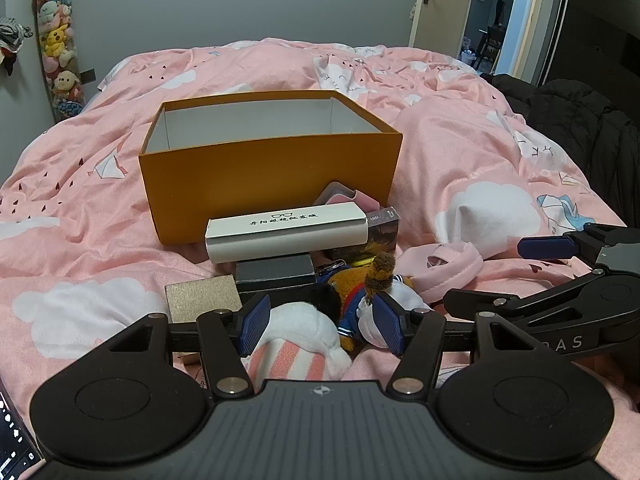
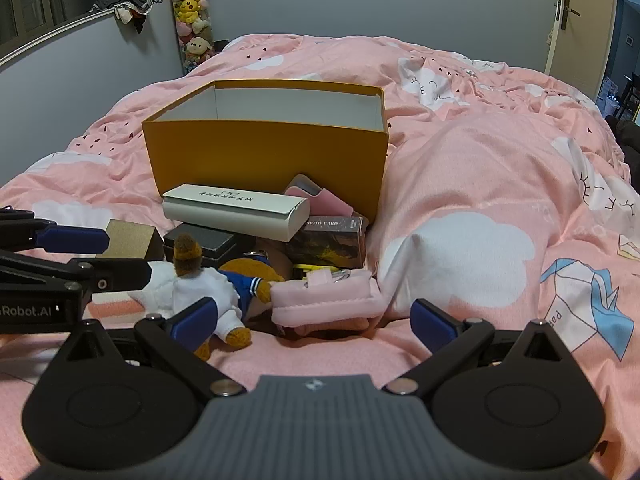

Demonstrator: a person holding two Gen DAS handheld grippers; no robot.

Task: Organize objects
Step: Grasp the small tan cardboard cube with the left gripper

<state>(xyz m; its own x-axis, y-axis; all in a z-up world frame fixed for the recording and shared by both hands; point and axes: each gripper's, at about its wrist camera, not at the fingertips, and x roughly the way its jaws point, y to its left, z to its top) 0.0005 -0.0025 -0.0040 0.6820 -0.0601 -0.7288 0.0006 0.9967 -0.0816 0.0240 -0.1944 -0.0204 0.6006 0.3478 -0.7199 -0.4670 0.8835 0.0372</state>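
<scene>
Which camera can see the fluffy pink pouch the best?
The right wrist view: the pink pouch lies whole and unblocked between the open right gripper fingers. In the left wrist view the pouch sits off to the right, partly hidden behind the plush bear.

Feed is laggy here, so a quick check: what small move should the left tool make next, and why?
Probably close the left tool on the striped plush toy. The toy already sits between its open blue pads, apparently unpinched, and the orange box behind the pile stands open. The right tool is open too, near the pink pouch.
</scene>
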